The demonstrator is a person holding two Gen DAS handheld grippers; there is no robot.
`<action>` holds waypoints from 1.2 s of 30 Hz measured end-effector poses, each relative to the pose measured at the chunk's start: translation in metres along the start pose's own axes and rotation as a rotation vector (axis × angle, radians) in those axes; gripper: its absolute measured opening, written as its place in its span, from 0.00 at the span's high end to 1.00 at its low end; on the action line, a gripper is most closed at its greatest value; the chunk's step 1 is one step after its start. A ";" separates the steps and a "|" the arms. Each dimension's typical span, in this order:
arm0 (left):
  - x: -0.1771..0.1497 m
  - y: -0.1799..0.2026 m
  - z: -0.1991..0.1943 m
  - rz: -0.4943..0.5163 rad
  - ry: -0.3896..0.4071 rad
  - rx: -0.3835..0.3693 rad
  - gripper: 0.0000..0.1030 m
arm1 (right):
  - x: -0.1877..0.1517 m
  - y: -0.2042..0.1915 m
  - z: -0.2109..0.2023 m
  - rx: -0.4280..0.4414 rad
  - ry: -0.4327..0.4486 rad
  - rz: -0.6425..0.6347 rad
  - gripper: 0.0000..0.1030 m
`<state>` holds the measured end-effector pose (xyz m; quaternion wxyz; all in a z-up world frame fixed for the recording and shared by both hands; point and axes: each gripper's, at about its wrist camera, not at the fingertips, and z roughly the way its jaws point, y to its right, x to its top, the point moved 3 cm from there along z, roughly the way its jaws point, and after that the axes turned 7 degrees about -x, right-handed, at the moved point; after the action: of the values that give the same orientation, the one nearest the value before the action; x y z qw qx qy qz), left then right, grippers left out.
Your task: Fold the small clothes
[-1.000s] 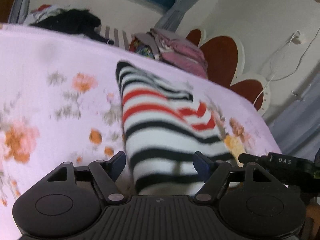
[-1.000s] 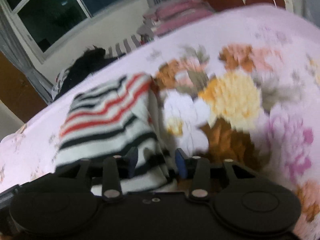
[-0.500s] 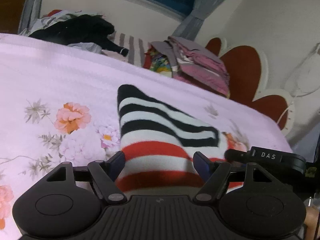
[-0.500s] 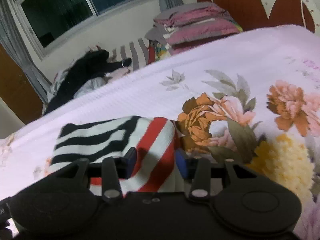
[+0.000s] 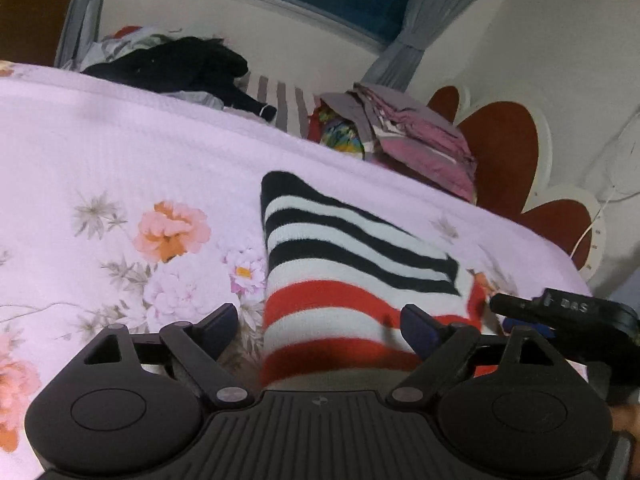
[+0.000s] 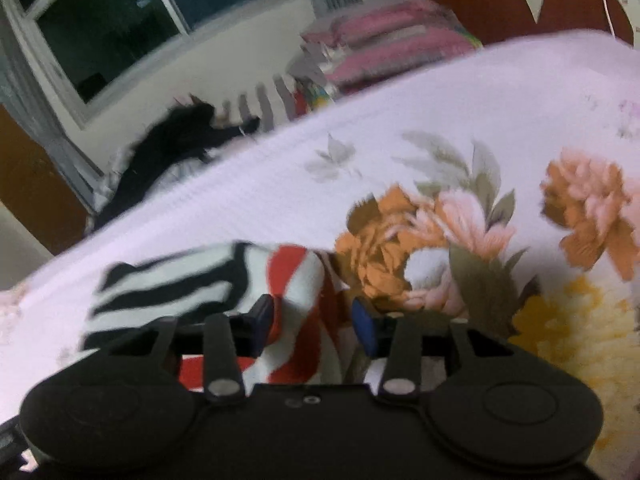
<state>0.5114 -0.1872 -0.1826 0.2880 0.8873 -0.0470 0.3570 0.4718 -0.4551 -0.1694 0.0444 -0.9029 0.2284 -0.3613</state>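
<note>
A small knit garment [image 5: 344,276] with black, white and red stripes lies folded on the floral bedspread [image 5: 120,184]. My left gripper [image 5: 320,326] is open, its fingers apart on either side of the garment's near red-striped end. My right gripper [image 6: 314,322] is open at the garment's [image 6: 208,284] right edge, with red-striped cloth lying between its fingers. The right gripper's black body [image 5: 568,312] also shows at the right of the left wrist view.
A pile of dark clothes [image 5: 180,64] and a stack of folded pink and grey bedding [image 5: 408,136] sit at the far side of the bed. A red and white headboard [image 5: 504,152] stands at the right. A window [image 6: 120,20] is behind.
Both grippers drew back slightly over the folded garment; it now lies flat with the black stripes on top and the red stripes nearest. The right view has tilted and blurred.
</note>
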 end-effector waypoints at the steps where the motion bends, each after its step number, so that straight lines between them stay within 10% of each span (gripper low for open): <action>1: -0.001 0.001 -0.005 -0.002 -0.005 -0.012 0.15 | -0.002 -0.001 -0.008 0.006 0.002 -0.020 0.58; 36: -0.074 -0.001 -0.042 -0.039 -0.156 -0.012 0.15 | -0.089 0.006 -0.081 -0.026 -0.053 -0.135 0.52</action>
<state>0.4318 -0.1721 -0.2075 0.2956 0.9115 -0.0540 0.2809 0.3588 -0.4142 -0.1673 0.0145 -0.9261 0.1702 -0.3364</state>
